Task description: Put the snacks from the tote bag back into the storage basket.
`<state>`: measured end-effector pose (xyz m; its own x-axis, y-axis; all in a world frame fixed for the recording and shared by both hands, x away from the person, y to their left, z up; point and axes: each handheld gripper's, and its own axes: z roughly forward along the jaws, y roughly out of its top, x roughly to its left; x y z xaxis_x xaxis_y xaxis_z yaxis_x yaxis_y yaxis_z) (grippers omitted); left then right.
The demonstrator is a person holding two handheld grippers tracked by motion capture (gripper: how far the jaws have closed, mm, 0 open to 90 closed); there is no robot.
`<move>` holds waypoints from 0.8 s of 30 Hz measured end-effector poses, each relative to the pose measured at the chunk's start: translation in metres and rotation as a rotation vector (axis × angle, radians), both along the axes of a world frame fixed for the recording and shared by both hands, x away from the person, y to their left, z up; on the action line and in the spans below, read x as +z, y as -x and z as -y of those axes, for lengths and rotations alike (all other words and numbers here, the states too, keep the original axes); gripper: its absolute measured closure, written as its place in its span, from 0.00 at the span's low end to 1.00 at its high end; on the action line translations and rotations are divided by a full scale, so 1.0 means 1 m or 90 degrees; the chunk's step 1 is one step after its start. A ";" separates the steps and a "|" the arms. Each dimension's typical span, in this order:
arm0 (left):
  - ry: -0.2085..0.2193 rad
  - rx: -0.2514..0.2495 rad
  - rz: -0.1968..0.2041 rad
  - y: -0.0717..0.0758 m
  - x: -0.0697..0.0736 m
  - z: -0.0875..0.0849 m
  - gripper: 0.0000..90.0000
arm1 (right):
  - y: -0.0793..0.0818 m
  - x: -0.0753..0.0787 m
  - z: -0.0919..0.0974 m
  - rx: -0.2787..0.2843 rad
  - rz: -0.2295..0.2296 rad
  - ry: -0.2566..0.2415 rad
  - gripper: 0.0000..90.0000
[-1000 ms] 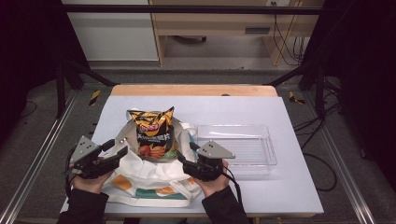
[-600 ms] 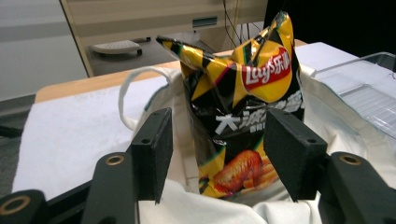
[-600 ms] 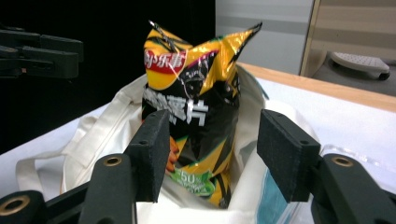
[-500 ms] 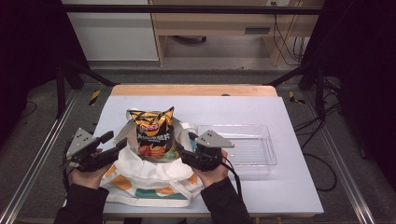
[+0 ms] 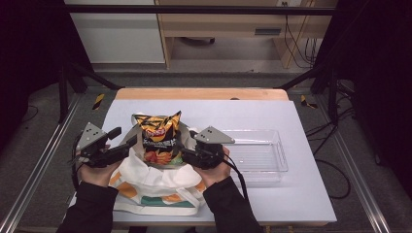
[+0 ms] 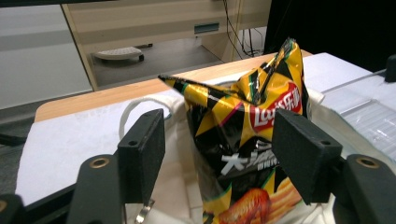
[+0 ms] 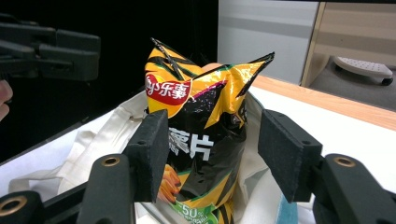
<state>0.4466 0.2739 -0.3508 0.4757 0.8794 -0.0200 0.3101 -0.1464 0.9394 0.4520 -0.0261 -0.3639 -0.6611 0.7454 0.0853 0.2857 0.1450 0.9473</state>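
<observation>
The jaws of both grippers stand apart with nothing pinched between them: the left gripper [image 5: 119,143] has just been opening its jaws, and in the left gripper view the orange-and-black foil bag of crisps [image 6: 247,154] sits beyond the gap, not touched by either pad, while the right gripper [image 5: 187,154] holds its jaws at a middling width just beside the bag, again with no contact that I can see in the right gripper view. The crisp bag [image 5: 158,138] stands upright with its lower part sunk into the mouth of the white cloth tote bag with orange and green print [image 5: 155,187], which lies slumped on the white bench [image 5: 291,194] between the person's two hands. The top half of the crisps rises well above the cloth, so I judge the packing is largely done: the bag is in and no gripper holds it. What is left, as I read it, is to settle the crisps deeper or pull the tote's rim and its white cord handle [image 6: 135,109] up around them. A clear plastic tray [image 5: 257,155] lies empty to the right of the tote, near the right gripper, and nothing in it looks waiting to go in.
</observation>
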 end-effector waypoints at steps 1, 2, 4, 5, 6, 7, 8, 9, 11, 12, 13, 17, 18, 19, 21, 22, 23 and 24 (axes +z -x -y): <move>0.004 -0.001 0.000 -0.002 0.001 0.002 0.38 | -0.001 -0.001 -0.001 0.001 -0.001 -0.001 0.48; 0.007 -0.002 0.001 -0.004 0.001 0.004 0.38 | -0.004 -0.001 -0.002 0.002 -0.003 -0.003 0.48; 0.009 -0.004 0.001 -0.010 0.001 0.009 0.38 | -0.008 -0.003 -0.005 0.001 -0.010 -0.004 0.49; 0.009 -0.004 0.001 -0.010 0.001 0.009 0.38 | -0.008 -0.003 -0.005 0.001 -0.010 -0.004 0.49; 0.011 -0.006 -0.002 -0.013 0.001 0.011 0.39 | -0.013 -0.004 -0.009 0.006 -0.017 -0.004 0.50; 0.011 -0.006 -0.003 -0.015 0.001 0.012 0.39 | -0.013 -0.004 -0.010 0.006 -0.017 -0.003 0.50; 0.009 -0.007 -0.007 -0.019 -0.001 0.015 0.39 | -0.015 -0.005 -0.012 0.006 -0.017 -0.001 0.51; 0.005 -0.007 -0.009 -0.021 -0.002 0.016 0.39 | -0.016 -0.005 -0.014 0.007 -0.017 0.004 0.51; 0.004 -0.006 -0.012 -0.023 -0.003 0.017 0.40 | -0.019 -0.006 -0.018 0.011 -0.019 0.005 0.54; 0.003 -0.006 -0.020 -0.025 -0.004 0.018 0.41 | -0.021 -0.006 -0.020 0.011 -0.021 0.009 0.55; 0.003 -0.006 -0.020 -0.025 -0.004 0.018 0.42 | -0.021 -0.006 -0.020 0.011 -0.021 0.009 0.55; 0.001 -0.004 -0.024 -0.028 -0.008 0.018 0.47 | -0.029 -0.010 -0.028 0.014 -0.030 0.019 0.57; 0.000 -0.003 -0.025 -0.029 -0.008 0.018 0.47 | -0.029 -0.010 -0.028 0.014 -0.030 0.019 0.57; 0.001 -0.004 -0.026 -0.029 -0.009 0.018 0.48 | -0.030 -0.011 -0.030 0.015 -0.032 0.020 0.56; -0.004 -0.007 -0.029 -0.029 -0.010 0.018 0.51 | -0.034 -0.013 -0.034 0.020 -0.030 0.021 0.54; -0.004 -0.007 -0.029 -0.029 -0.010 0.018 0.51 | -0.034 -0.013 -0.034 0.020 -0.030 0.021 0.54; -0.004 -0.008 -0.029 -0.029 -0.010 0.018 0.52 | -0.037 -0.015 -0.036 0.026 -0.037 0.021 0.53; -0.004 -0.008 -0.029 -0.029 -0.010 0.018 0.52 | -0.037 -0.015 -0.036 0.026 -0.037 0.021 0.53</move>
<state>0.4758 0.2561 -0.3610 0.4853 0.8736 -0.0366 0.3504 -0.1560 0.9235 0.4893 0.0100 -0.3794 -0.6854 0.7213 0.0998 0.3327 0.1883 0.9240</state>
